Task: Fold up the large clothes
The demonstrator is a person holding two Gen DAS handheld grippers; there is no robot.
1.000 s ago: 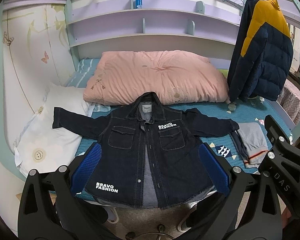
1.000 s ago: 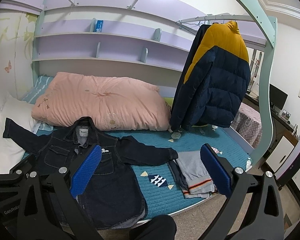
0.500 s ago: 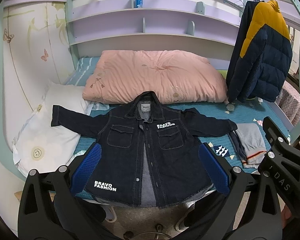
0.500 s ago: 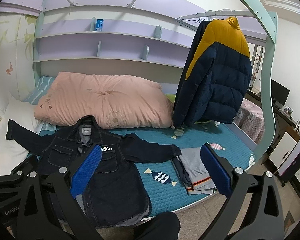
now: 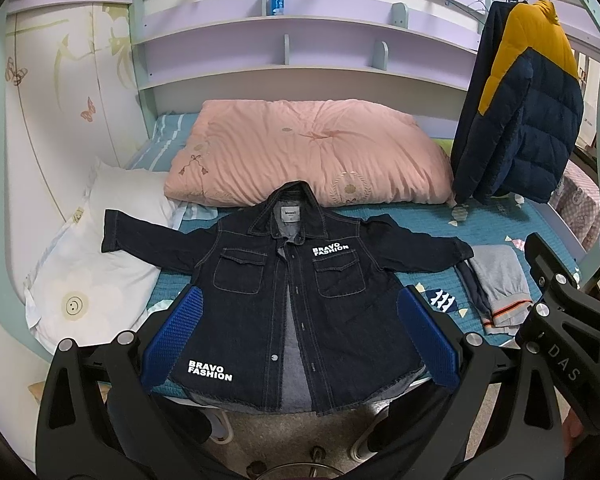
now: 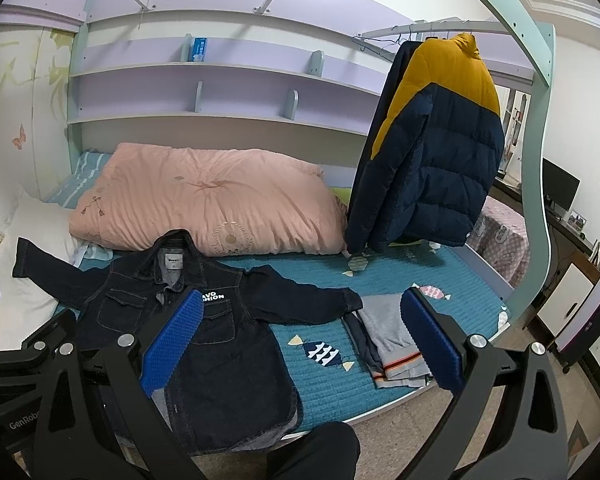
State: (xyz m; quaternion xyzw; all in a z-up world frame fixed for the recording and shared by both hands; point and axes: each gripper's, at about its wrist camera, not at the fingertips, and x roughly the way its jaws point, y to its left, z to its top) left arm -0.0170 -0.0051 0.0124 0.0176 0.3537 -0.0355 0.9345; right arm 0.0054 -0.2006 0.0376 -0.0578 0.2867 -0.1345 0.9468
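A dark denim jacket (image 5: pixel 292 292) (image 6: pixel 204 344) with white "BRAVO FASHION" print lies face up on the teal bedspread (image 5: pixel 496 224), front partly unbuttoned, both sleeves spread out sideways, hem hanging over the bed's near edge. My left gripper (image 5: pixel 298 340) hovers open above the jacket's lower half, nothing between its blue pads. My right gripper (image 6: pixel 300 340) is open too, held above the bedspread at the jacket's right side, empty. The right gripper's black frame (image 5: pixel 560 320) shows at the right edge of the left wrist view.
A pink quilt (image 5: pixel 308 156) lies behind the jacket's collar and a white pillow (image 5: pixel 96 264) under its left sleeve. Folded grey clothes (image 5: pixel 500 284) sit right of the right sleeve. A navy and yellow puffer coat (image 6: pixel 432 152) hangs over the bed's right end.
Both grippers have drifted slightly back and up from the bed, so the jacket sits a little lower and smaller in view. The jacket has not moved.
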